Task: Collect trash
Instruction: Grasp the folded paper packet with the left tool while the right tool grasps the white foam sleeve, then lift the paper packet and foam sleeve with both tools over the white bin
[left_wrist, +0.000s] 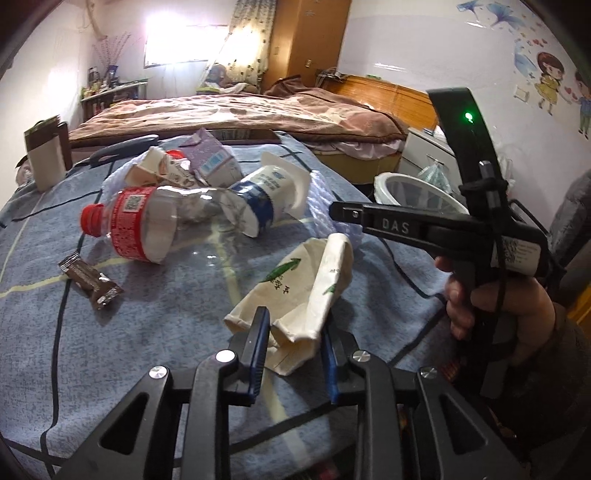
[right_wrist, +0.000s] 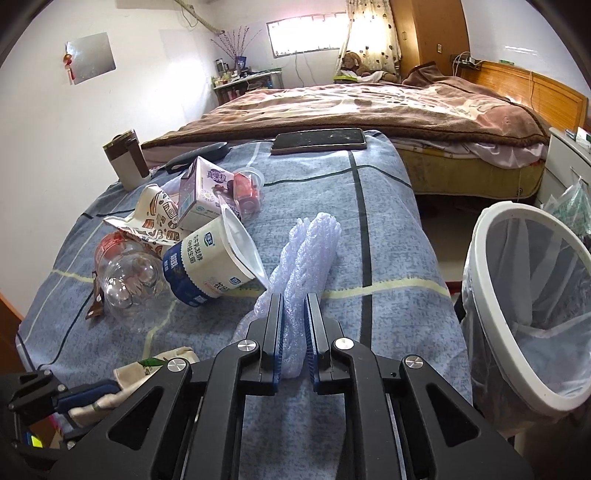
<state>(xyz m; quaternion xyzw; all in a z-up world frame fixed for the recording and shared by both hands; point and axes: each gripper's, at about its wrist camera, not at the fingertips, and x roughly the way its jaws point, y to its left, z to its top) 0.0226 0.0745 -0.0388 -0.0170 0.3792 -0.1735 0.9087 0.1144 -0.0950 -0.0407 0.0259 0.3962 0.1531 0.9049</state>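
Trash lies on a blue checked cloth (left_wrist: 155, 325). My left gripper (left_wrist: 293, 328) has its jaws around a crushed cream paper cup (left_wrist: 299, 291), pads close against it. My right gripper (right_wrist: 294, 306) is shut on a white foam net sleeve (right_wrist: 306, 251). Beyond lie a clear bottle with red label (left_wrist: 144, 225), a blue-and-white yogurt cup (right_wrist: 210, 262), a purple milk carton (right_wrist: 205, 192), a patterned paper cup (right_wrist: 155, 218), a brown wrapper (left_wrist: 90, 280) and a small clear cup (right_wrist: 249, 188). The white-rimmed bin (right_wrist: 528, 295) with a liner stands at the right.
A phone (right_wrist: 319, 140) lies at the far edge of the cloth, with a dark case (right_wrist: 197, 155) and a brown-and-white box (right_wrist: 127, 158) at the left. A bed (right_wrist: 369, 107) is behind. A white cabinet (right_wrist: 565, 158) stands past the bin.
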